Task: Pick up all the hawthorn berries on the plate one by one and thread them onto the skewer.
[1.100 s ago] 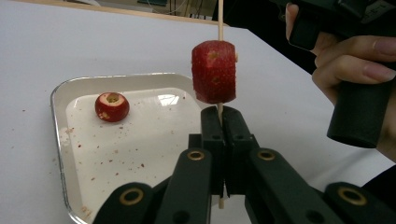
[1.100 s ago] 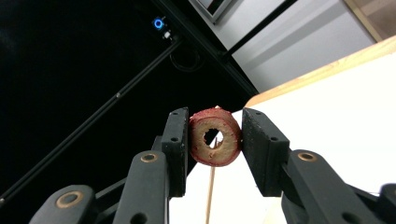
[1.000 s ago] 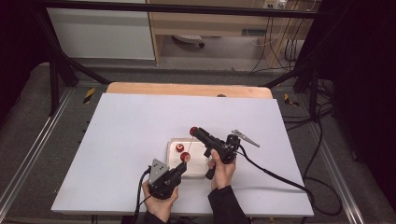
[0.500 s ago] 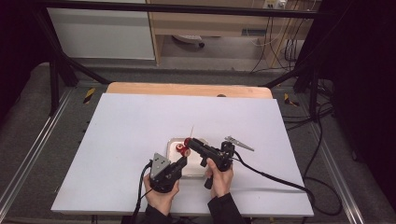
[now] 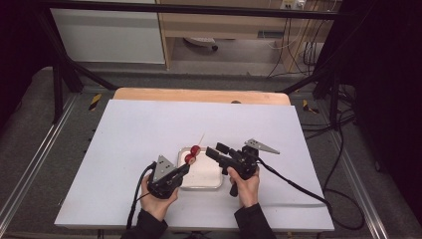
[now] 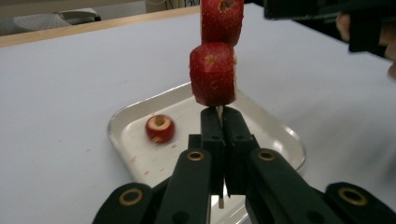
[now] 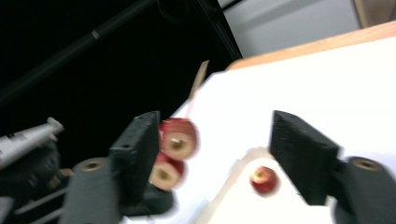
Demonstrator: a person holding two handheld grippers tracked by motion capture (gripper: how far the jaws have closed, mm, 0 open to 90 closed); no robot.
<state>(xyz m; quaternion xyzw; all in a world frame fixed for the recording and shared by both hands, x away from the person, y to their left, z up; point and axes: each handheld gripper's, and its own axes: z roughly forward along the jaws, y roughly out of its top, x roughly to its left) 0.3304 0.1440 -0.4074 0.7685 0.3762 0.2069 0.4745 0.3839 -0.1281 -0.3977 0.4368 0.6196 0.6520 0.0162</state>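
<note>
Left gripper view puts my left tool (image 6: 219,140) at the bottom of the frame, its jaws pressed together on a thin wooden skewer (image 6: 218,111) that stands up straight out of them. Two red fruit slices (image 6: 213,72) are threaded on it, the lower one sitting just above my jaw tips, the upper one cut off by the top edge. Beyond the jaws lies a shallow metal tray (image 6: 280,135) on the white tabletop (image 6: 70,79), with one loose small red fruit (image 6: 159,128) in it.

My right tool (image 7: 224,154) has its jaws spread wide with nothing between them; the skewered slices sit just beside its left jaw, and the loose fruit lies ahead, nearer its right jaw.

I judge the fruit light, soft and moist, so it should bruise or slip under a hard squeeze; I would take it across its rounded sides, gently. The skewer looks stiff but thin, best pinched low as it is now.

Right gripper view is blurred, so I cannot tell whether that left jaw touches the slices. I cannot name the fruit for certain.
</note>
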